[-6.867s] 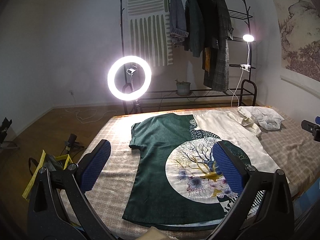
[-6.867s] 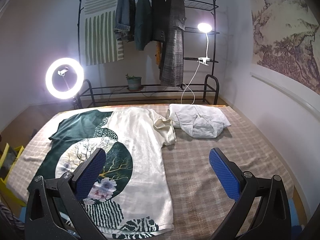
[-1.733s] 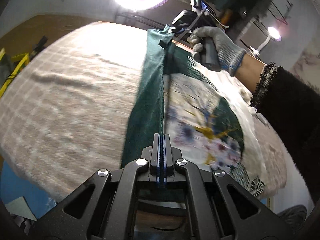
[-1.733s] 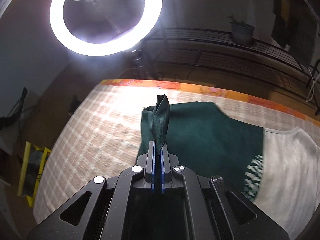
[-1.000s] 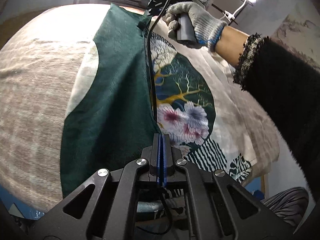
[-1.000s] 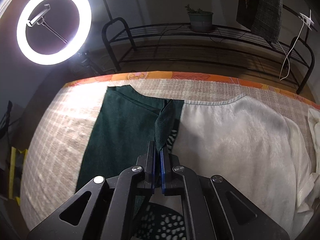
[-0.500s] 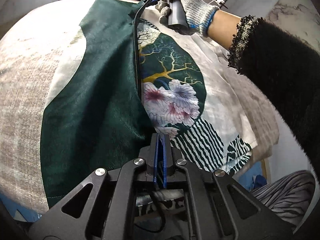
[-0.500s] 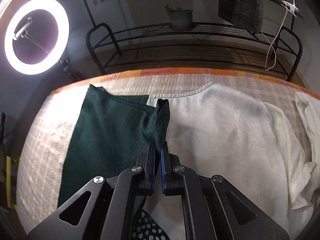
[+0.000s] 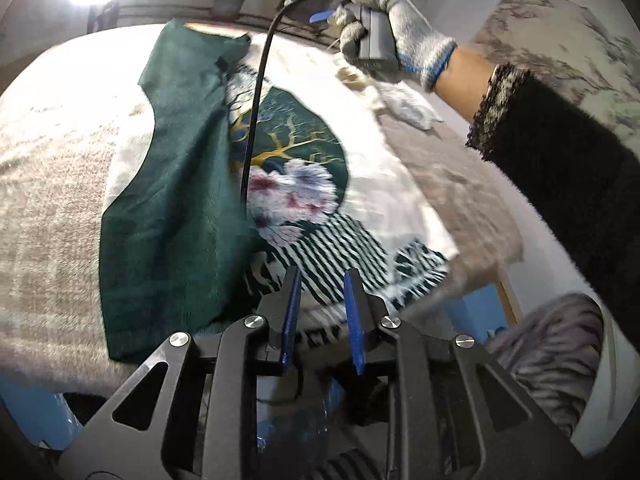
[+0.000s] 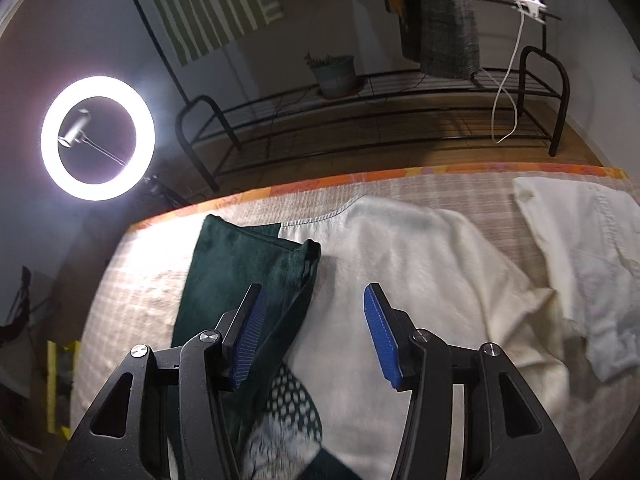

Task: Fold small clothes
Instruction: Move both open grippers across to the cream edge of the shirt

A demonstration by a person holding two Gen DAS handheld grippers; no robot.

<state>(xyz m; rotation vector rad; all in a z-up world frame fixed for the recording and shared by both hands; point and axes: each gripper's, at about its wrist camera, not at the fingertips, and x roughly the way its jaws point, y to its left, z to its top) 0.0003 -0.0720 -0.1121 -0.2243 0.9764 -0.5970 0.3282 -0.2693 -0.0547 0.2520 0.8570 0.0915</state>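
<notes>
A green and white printed t-shirt (image 9: pixel 296 184) lies on the checked bed cover, its green side (image 9: pixel 168 208) folded over onto the middle. In the left wrist view my left gripper (image 9: pixel 322 280) hovers above the striped hem; its jaws are opening and nothing sits between them. A gloved hand (image 9: pixel 392 44) holds the right gripper over the collar end. In the right wrist view my right gripper (image 10: pixel 314 304) hangs above the shirt (image 10: pixel 420 272), jaws opening. The dropped green sleeve fold (image 10: pixel 292 276) lies below, free of the blue pads (image 10: pixel 252 332).
A crumpled white garment (image 10: pixel 592 256) lies at the bed's far right. Beyond the orange bed edge (image 10: pixel 360 178) stand a lit ring light (image 10: pixel 98 138), a black rack (image 10: pixel 360 108) with a potted plant and hanging clothes. A dark sleeve (image 9: pixel 568 152) crosses the left wrist view.
Both grippers were shut on the green edge of the shirt; now both have let it go and lifted away. The folded green side lies flat on the shirt.
</notes>
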